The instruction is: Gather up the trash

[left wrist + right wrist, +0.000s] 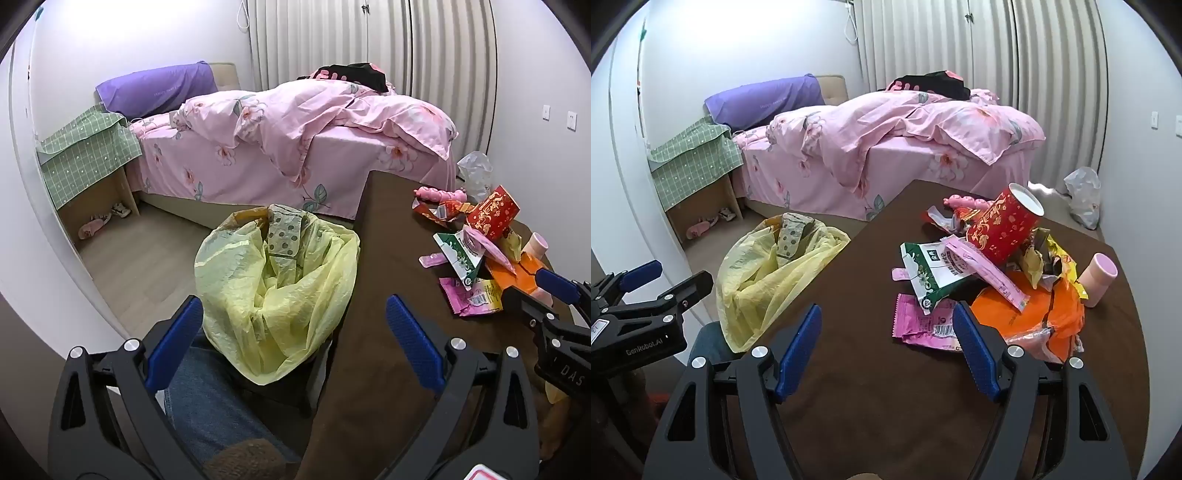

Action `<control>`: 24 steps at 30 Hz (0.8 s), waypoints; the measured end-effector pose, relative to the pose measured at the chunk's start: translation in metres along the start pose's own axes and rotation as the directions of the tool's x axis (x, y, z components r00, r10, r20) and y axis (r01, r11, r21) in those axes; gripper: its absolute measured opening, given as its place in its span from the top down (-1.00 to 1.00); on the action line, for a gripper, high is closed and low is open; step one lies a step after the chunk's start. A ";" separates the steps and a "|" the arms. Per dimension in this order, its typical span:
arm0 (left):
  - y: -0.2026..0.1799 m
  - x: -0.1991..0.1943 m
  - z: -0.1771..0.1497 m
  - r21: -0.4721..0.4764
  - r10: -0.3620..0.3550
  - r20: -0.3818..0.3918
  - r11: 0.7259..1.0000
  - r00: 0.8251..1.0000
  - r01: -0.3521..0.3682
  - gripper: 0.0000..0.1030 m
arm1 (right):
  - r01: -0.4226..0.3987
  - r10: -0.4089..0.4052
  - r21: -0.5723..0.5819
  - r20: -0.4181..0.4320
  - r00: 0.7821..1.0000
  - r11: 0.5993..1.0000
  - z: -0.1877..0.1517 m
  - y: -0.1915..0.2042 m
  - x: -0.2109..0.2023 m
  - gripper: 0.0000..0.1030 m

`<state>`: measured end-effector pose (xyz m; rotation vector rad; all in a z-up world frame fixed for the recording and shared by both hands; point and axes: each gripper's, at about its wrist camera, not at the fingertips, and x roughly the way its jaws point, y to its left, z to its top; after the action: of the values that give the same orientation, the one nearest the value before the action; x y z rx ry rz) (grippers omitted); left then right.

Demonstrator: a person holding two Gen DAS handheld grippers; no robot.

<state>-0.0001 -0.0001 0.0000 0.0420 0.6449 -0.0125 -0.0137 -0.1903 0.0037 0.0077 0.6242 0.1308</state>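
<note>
A pile of trash lies on the brown table (849, 369): a red cup (1004, 225), a green and white wrapper (931, 273), a magenta wrapper (923, 325), an orange bag (1034, 314) and a pink cup (1100, 275). A yellow trash bag (277, 295) stands open beside the table's left edge; it also shows in the right wrist view (768, 280). My left gripper (295, 314) is open and empty over the bag. My right gripper (886, 325) is open and empty, its right finger just before the magenta wrapper.
A bed with pink bedding (886, 147) stands behind the table. A nightstand under a green cloth (85, 162) is at the left. A white plastic bag (1084, 199) lies on the floor at the far right. My jeans-clad leg (207, 406) is below the left gripper.
</note>
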 end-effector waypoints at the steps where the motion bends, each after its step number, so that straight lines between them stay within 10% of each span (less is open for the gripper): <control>1: 0.000 0.000 0.000 0.002 0.002 -0.002 1.000 1.000 -0.002 -0.84 | 0.000 0.000 -0.002 0.000 1.000 1.000 0.000 0.001 -0.001 -0.35; 24: 0.025 0.006 -0.008 -0.021 0.006 0.006 1.000 1.000 -0.006 -0.84 | 0.000 0.000 0.014 -0.002 1.000 1.000 0.002 0.019 0.007 -0.35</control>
<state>0.0006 0.0251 -0.0085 0.0240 0.6390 0.0003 -0.0089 -0.1700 0.0020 0.0210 0.6275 0.1269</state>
